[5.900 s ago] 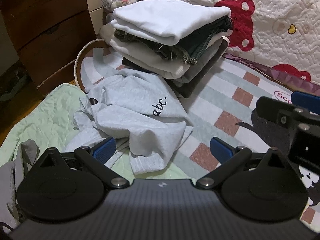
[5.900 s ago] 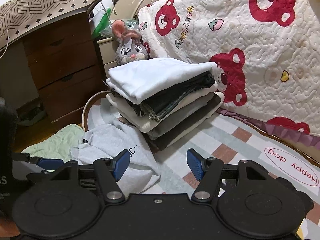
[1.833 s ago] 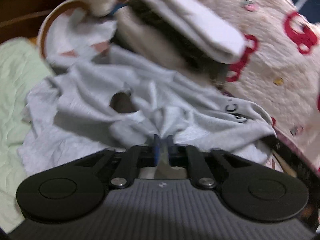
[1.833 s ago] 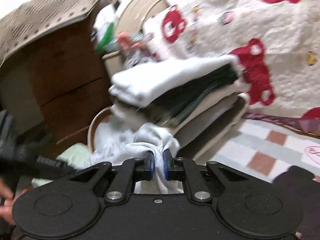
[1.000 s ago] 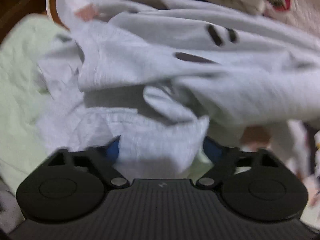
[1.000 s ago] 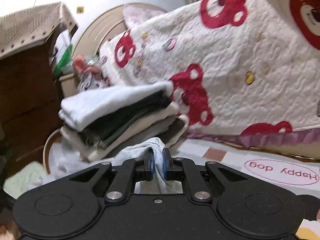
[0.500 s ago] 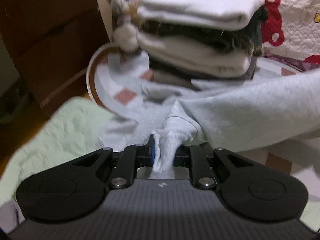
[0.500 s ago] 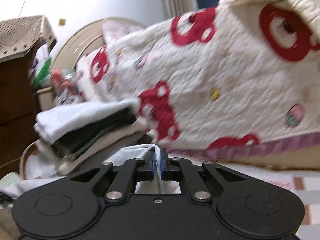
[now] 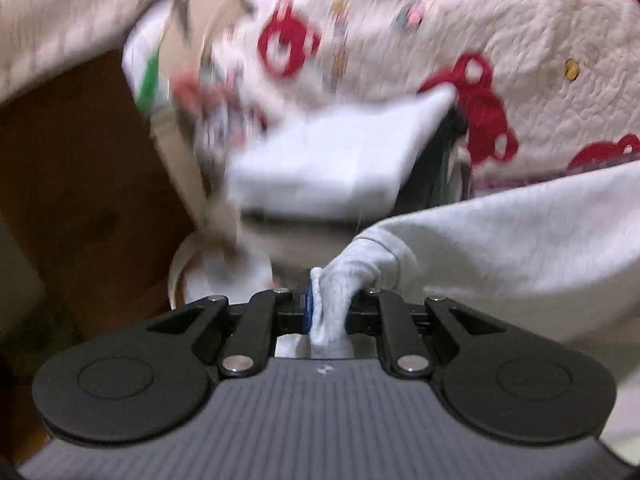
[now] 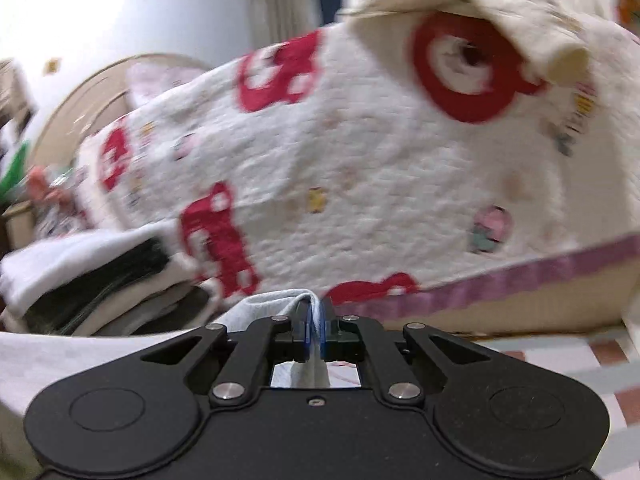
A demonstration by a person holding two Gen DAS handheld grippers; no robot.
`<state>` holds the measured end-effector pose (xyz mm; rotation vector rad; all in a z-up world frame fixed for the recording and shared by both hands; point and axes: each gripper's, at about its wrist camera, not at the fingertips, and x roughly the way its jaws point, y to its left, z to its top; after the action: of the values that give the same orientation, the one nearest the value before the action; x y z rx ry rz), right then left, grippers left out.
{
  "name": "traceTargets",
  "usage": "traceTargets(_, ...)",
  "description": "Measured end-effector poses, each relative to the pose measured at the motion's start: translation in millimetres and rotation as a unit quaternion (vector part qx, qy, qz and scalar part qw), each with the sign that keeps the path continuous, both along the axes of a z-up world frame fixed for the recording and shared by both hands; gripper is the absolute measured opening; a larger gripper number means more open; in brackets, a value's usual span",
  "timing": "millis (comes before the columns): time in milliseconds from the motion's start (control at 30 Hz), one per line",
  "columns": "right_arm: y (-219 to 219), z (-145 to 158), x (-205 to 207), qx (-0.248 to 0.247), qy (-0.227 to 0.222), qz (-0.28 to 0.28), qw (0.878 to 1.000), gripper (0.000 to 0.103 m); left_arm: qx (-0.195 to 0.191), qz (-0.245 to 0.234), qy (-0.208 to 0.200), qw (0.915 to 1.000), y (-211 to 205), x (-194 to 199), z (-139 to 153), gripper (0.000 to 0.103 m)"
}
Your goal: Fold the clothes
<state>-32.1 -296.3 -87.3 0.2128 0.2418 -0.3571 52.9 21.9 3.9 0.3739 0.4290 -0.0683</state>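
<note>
1. The light grey sweatshirt (image 9: 500,240) is soft, heathered knit, lifted clear and stretched in a broad sheet from the bottom centre out to the right of the left wrist view, with a seamed, bunched edge at the near end.
2. The left gripper (image 9: 328,308) is clamped on that bunched edge; a wad of grey cloth fills the gap between its blue pads.
3. The right gripper (image 10: 316,328) is pinched tight on a thin fold of the same garment (image 10: 272,308), which runs off to the left of that view.
4. Behind the garment sits a stack of folded clothes (image 9: 332,164), white on top with dark layers beneath.
5. Beyond that hangs a cream quilt with red bear prints (image 10: 360,168) and a purple border.
6. No writing can be read; both views are motion-blurred, so small marks on the quilt may be lettering.
</note>
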Motion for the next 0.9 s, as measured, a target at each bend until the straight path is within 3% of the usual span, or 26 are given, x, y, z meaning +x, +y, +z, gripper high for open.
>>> traceTargets(100, -22.9, -3.6, -9.2, 0.017, -0.001, -0.03, 0.999, 0.003, -0.062, -0.047, -0.009, 0.9969, -28.9, 11.6, 31.8, 0.012)
traceTargets(267, -57.9, 4.9, -31.3, 0.013, -0.016, -0.071, 0.997, 0.003, -0.064, -0.096, -0.048, 0.9921, -78.8, 22.5, 66.4, 0.011)
traceTargets(400, -82.1, 38.5, -55.9, -0.023, -0.054, -0.103, 0.993, 0.003, -0.106, -0.134, -0.087, 0.9814, -92.6, 13.2, 102.6, 0.011)
traceTargets(467, -94.6, 57.8, -67.7, -0.044, -0.072, -0.118, 0.989, 0.003, -0.136, -0.153, -0.084, 0.9752, -94.9, 14.0, 113.9, 0.012)
traceTargets(533, -109.9, 68.1, -68.8, -0.064, -0.067, -0.127, 0.987, 0.006, -0.177, -0.184, -0.034, 0.9663, -99.2, 25.9, 110.4, 0.013)
traceTargets(567, -120.0, 65.5, -59.9, -0.075, -0.038, -0.129, 0.988, 0.014, -0.188, -0.192, 0.0, 0.9631, -104.2, 36.5, 98.3, 0.014)
traceTargets(600, -130.2, 62.9, -51.0, -0.085, -0.009, -0.131, 0.988, 0.032, -0.199, -0.2, 0.036, 0.9588, -109.4, 47.5, 84.8, 0.014)
traceTargets(667, -150.9, 43.7, -37.0, -0.076, 0.054, -0.154, 0.984, 0.054, -0.209, -0.204, 0.125, 0.9482, -124.2, 76.4, 36.2, 0.016)
traceTargets(733, -169.5, 18.8, -37.1, -0.004, 0.1, -0.159, 0.982, 0.053, -0.207, -0.196, 0.185, 0.9405, -132.0, 89.9, -15.7, 0.017)
traceTargets(767, -172.4, 7.6, -44.0, 0.034, 0.1, -0.149, 0.983, 0.053, -0.206, -0.193, 0.206, 0.937, -134.2, 93.2, -40.1, 0.017)
traceTargets(833, -164.6, -13.8, -59.1, 0.06, 0.099, -0.142, 0.983, 0.053, -0.204, -0.198, 0.212, 0.9349, -131.3, 89.7, -72.1, 0.019)
traceTargets(900, -148.5, -34.7, -69.6, 0.054, 0.112, -0.132, 0.983, 0.054, -0.207, -0.205, 0.208, 0.9338, -126.1, 84.5, -98.3, 0.025)
